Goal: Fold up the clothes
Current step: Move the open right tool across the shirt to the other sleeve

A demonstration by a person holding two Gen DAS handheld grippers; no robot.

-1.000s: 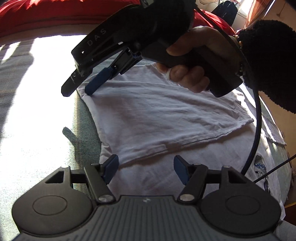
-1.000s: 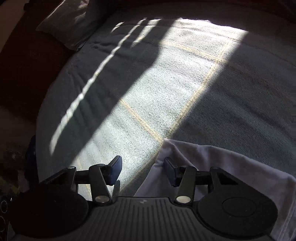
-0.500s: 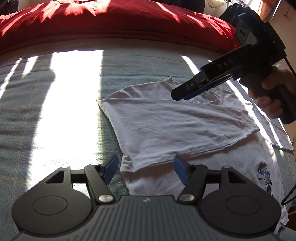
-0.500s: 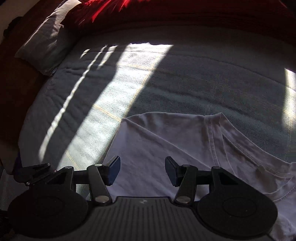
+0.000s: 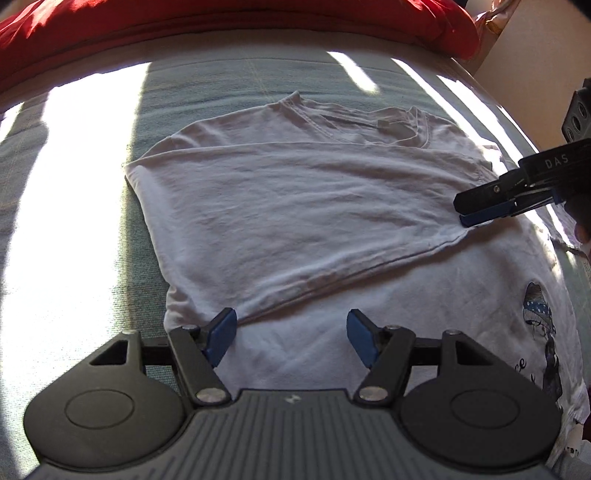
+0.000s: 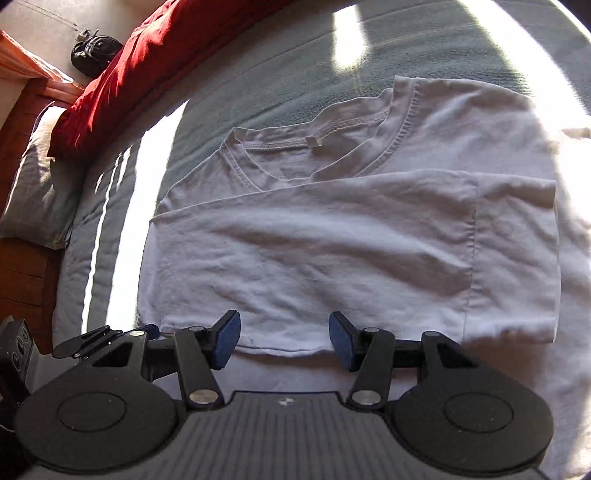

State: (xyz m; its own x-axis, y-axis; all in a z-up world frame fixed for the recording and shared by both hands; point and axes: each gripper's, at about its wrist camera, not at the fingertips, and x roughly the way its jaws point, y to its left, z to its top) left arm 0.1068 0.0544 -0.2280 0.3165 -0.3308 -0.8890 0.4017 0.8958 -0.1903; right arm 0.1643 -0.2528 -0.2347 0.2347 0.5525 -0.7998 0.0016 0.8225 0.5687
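The left hand-held gripper (image 5: 288,338) hangs wide apart and empty over the near edge of the white T-shirt (image 5: 295,221), which lies flat on the bed (image 5: 74,221), one side folded across, collar toward the red blanket (image 5: 221,22). Soft, light and limp, it should be pinched at hems or corners. The right hand-held gripper (image 6: 284,339) is also wide, empty, above the folded flap's hem.

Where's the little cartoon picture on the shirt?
In the left wrist view, the cartoon print sits at the white T-shirt's right edge, below the right gripper.
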